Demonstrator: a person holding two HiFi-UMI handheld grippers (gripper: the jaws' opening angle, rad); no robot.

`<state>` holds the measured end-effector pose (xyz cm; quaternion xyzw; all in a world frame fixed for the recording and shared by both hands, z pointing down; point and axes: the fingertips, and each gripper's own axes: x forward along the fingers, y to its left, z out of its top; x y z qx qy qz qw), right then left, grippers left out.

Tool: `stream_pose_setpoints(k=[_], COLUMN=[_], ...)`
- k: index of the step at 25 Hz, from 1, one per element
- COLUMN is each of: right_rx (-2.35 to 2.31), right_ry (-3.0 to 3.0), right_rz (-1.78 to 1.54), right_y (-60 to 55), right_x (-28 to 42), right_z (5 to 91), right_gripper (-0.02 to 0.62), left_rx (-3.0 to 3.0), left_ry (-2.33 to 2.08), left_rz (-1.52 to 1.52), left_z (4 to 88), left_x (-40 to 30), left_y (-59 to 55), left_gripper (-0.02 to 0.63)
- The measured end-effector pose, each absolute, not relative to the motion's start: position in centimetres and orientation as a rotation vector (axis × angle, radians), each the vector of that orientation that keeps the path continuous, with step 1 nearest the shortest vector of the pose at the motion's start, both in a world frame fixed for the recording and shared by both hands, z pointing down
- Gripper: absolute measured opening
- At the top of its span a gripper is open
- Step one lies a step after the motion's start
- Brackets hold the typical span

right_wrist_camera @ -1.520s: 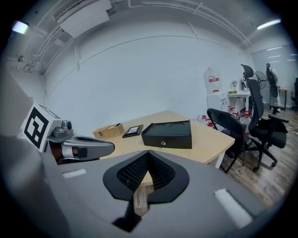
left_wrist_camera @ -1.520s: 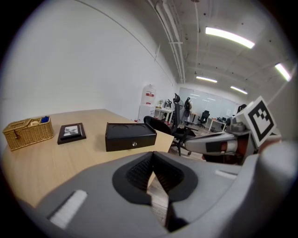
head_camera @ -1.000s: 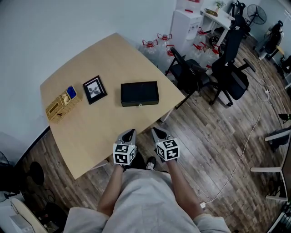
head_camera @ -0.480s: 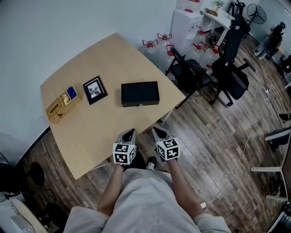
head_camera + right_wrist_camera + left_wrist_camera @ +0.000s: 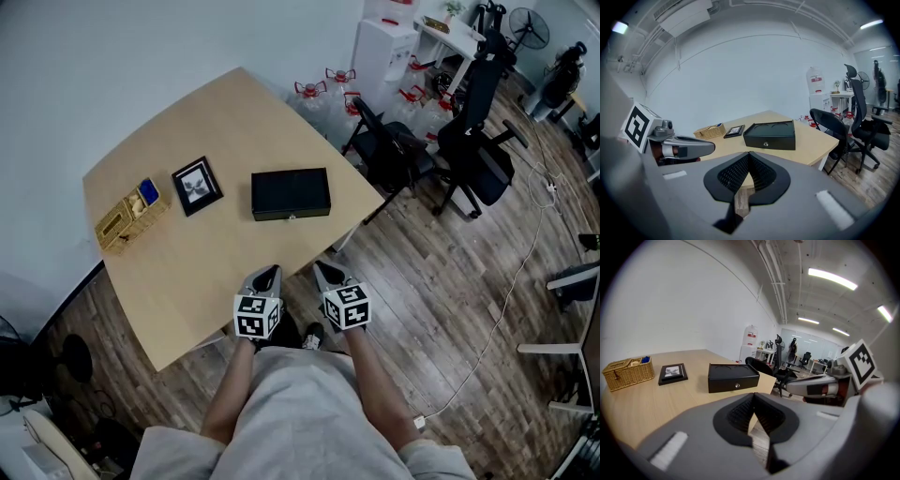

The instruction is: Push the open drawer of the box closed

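Observation:
The black box point(image 5: 291, 195) lies on the wooden table point(image 5: 216, 262), right of centre. Its drawer front with a small silver knob point(image 5: 292, 217) faces me and looks flush with the body. Both grippers hover at the table's near edge, well short of the box. My left gripper point(image 5: 267, 274) is shut with nothing in it, and my right gripper point(image 5: 323, 270) beside it is shut and empty too. The left gripper view shows the box point(image 5: 733, 377) beyond the closed left gripper point(image 5: 753, 397). The right gripper view shows the box point(image 5: 769, 134) ahead of the closed right gripper point(image 5: 748, 156).
A wicker basket point(image 5: 129, 214) and a black picture frame point(image 5: 196, 184) sit left of the box. Office chairs point(image 5: 394, 150) stand off the table's right corner, with water bottles point(image 5: 323, 94) behind. Wooden floor lies right of the table.

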<state>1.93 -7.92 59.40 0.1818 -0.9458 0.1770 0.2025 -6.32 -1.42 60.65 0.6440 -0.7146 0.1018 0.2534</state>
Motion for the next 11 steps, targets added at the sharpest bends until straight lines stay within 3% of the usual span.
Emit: stream_pose_setpoints(k=[11], right_rx=[0.511], right_ry=[-2.635], right_rz=[0.500], right_y=[-8.13], right_x=[1.20], right_z=[59.60], right_gripper=[0.002], left_rx=[1.755], left_ry=[-1.934], left_rz=[0.279], left_z=[60.85], left_x=[-7.25], left_y=[-1.67], left_gripper=[0.054])
